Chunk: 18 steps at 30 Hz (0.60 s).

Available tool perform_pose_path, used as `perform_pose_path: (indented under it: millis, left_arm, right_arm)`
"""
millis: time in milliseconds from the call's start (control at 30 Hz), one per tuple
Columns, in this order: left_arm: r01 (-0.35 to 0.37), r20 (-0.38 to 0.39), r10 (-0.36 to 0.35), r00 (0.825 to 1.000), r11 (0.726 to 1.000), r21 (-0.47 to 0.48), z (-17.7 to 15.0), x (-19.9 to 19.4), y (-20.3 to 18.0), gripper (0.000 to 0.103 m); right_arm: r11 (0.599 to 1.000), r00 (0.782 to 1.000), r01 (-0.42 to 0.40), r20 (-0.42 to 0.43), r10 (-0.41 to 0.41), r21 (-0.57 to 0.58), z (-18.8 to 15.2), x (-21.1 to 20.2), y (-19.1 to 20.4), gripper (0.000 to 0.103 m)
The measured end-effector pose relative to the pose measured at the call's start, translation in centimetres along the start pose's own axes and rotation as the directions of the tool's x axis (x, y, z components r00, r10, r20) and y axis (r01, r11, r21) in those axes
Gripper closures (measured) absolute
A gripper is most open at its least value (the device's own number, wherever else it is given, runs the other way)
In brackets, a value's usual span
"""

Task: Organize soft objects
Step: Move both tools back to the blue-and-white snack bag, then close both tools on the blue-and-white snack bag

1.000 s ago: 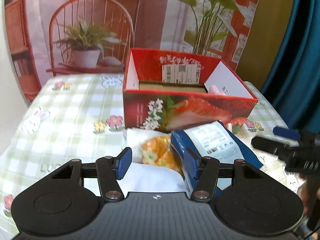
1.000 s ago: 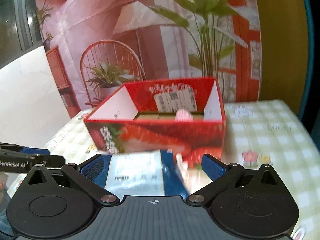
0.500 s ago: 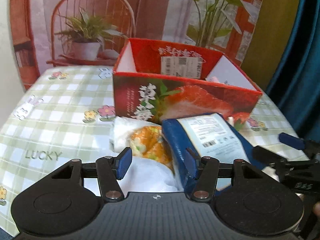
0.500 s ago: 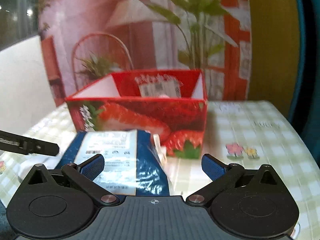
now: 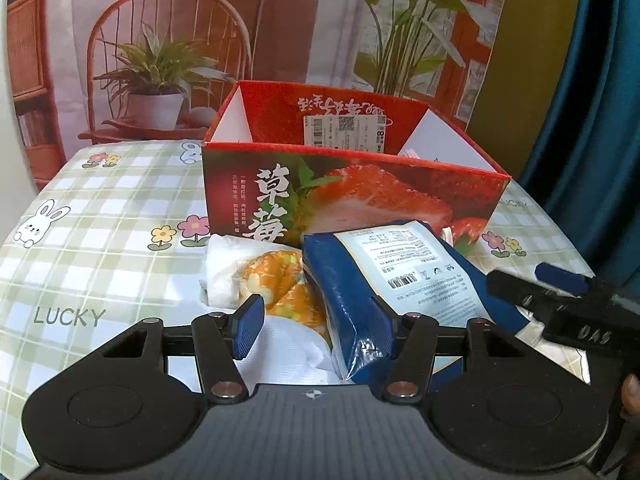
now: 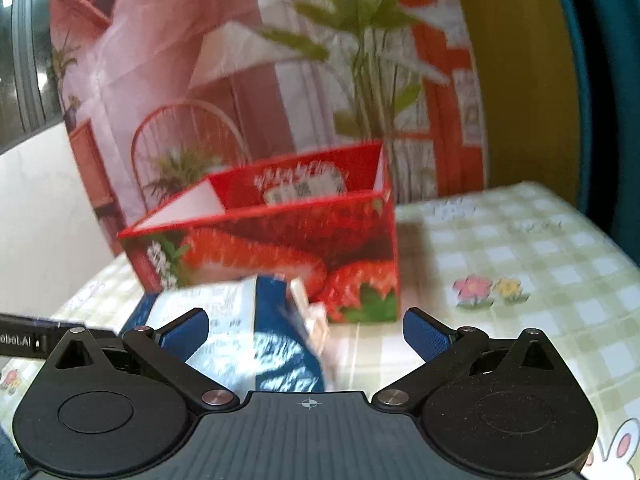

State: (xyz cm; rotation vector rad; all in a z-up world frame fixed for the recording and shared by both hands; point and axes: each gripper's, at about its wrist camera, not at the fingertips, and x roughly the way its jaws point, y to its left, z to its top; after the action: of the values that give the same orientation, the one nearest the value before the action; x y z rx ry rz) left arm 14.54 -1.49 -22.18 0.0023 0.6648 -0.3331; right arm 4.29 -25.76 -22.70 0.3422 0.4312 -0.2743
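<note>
while parted around white tissue [image 5: 288,354], left gripper [image 5: 316,322] grasping nothing. right gripper [image 6: 306,330] spread wide over glossy blue plastic packet [image 6: 276,354], unclenched, beside red strawberry-print cardboard box [image 6: 280,248].

The tablecloth [image 5: 100,240] bears the word "LUCKY". The red box [image 5: 360,200] shows large white characters "草莓". The black gripper arm [image 5: 580,320] reads "DAS".

Printed backdrop [image 5: 280,20] of chair and plants; teal curtain [image 5: 592,120] beside it.
</note>
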Motion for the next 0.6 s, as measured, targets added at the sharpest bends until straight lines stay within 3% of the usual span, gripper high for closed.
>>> perform_pose_path:
  millis: [100,333,600]
  left_arm:
    - [-0.022,0.006,0.022,1.0,1.0,0.02,-0.2,0.1,-0.3,0.044]
    - [0.0,-0.033,-0.001,0.999,1.0,-0.031,-0.4,0.6,0.1,0.044]
    - [0.086,-0.054,-0.09,0.995,0.994,-0.061,-0.6,1.7,0.1,0.044]
  right_arm:
    - [0.997,0.997,0.043,-0.057,-0.046,-0.064,-0.3,0.7,0.9,0.0]
    - [0.995,0.996,-0.013,-0.086,0.005,-0.098,-0.9,1.3,1.3,0.0]
    - [0.987,0.99,-0.094,-0.121,0.078,-0.128,-1.2,2.3,2.1,0.001]
